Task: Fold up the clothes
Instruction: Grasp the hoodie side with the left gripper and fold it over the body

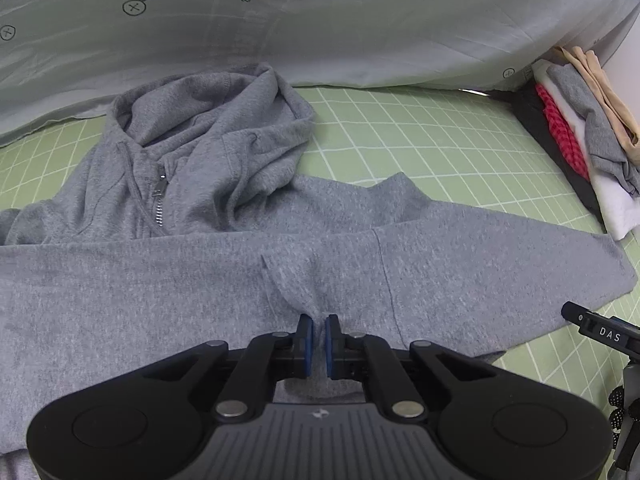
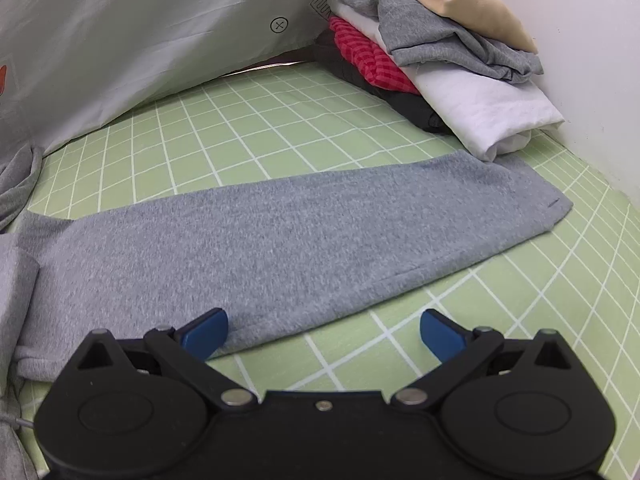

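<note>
A grey zip hoodie (image 1: 200, 168) lies spread on the green grid sheet (image 1: 440, 140), hood toward the far side, zipper to the left. One sleeve (image 1: 500, 260) stretches out to the right. My left gripper (image 1: 318, 336) is shut on a small pinched ridge of the hoodie's fabric, which rises between the blue pads (image 1: 306, 340). In the right wrist view the same sleeve (image 2: 280, 240) lies flat across the sheet. My right gripper (image 2: 324, 332) stands open just above the sleeve's near edge; its left fingertip (image 2: 208, 332) is over the cloth, the right one over bare sheet.
A stack of folded clothes (image 2: 440, 60) in beige, grey, white, red and black sits at the far right against a white wall (image 2: 580, 80). A white carrot-print pillow (image 1: 320, 20) borders the far side. Part of the right gripper's body (image 1: 600, 332) shows at the left wrist view's right edge.
</note>
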The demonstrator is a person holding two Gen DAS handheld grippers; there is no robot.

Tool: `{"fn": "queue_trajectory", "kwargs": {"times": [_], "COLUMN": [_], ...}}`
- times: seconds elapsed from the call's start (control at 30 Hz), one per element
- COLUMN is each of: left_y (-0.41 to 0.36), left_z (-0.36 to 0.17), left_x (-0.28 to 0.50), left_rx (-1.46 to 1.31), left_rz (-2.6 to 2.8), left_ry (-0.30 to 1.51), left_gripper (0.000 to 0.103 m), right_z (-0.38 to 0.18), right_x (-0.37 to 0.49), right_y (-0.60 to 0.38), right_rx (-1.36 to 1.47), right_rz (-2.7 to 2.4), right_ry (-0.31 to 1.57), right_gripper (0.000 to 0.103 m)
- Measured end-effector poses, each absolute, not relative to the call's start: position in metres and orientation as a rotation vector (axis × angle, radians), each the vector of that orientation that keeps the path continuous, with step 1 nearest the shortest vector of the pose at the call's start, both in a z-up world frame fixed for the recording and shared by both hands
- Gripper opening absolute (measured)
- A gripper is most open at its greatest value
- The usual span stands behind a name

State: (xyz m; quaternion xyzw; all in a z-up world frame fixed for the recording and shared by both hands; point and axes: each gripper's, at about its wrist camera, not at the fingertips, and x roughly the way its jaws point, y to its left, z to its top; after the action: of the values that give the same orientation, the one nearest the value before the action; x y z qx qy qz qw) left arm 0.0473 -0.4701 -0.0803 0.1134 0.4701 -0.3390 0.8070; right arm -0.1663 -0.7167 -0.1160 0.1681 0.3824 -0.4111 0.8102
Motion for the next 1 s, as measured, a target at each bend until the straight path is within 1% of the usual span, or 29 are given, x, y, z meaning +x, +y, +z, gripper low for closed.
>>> {"fn": "queue_trajectory", "kwargs": {"times": [0.33, 0.63, 0.7, 0.77, 0.83, 0.87, 0.93, 1.0], "left_y": [-0.379, -0.299, -0.294, -0.294, -0.296, -0.298, -0.303, -0.308], "left_z": [-0.051, -0.058, -0.066, -0.075, -0.083, -0.087, -0.091, -0.093], "left_x": [0.062, 0.098, 0.103, 0.105, 0.106, 0.106, 0.105, 0.104], "left_rx": [0.257, 0.180, 0.185, 0.214, 0.245, 0.260, 0.285, 0.311], "left_rz": [-0.537, -0.277, -0.232, -0.195, -0.160, -0.145, -0.128, -0.114], "left_ry": [0.924, 0.966, 0.995, 1.026, 1.051, 1.057, 1.060, 1.056], "left_gripper": [0.007, 0.008, 0.013, 0.020, 0.044, 0.048, 0.060, 0.067], "right_z": [-0.114, -0.113, -0.113, -0.113, -0.113, -0.113, -0.114, -0.115], "right_x": [-0.160, -0.155, -0.154, -0.153, -0.153, -0.153, -0.154, -0.155], "right_y": [-0.700, -0.696, -0.696, -0.695, -0.696, -0.697, -0.699, -0.701], "right_rx": [0.330, 0.316, 0.315, 0.313, 0.318, 0.323, 0.344, 0.370], "right_rz": [-0.850, -0.833, -0.829, -0.827, -0.824, -0.823, -0.824, -0.824], "right_ry": [0.835, 0.857, 0.859, 0.860, 0.860, 0.860, 0.856, 0.850], "right_gripper": [0.103, 0.103, 0.103, 0.103, 0.103, 0.103, 0.103, 0.103]}}
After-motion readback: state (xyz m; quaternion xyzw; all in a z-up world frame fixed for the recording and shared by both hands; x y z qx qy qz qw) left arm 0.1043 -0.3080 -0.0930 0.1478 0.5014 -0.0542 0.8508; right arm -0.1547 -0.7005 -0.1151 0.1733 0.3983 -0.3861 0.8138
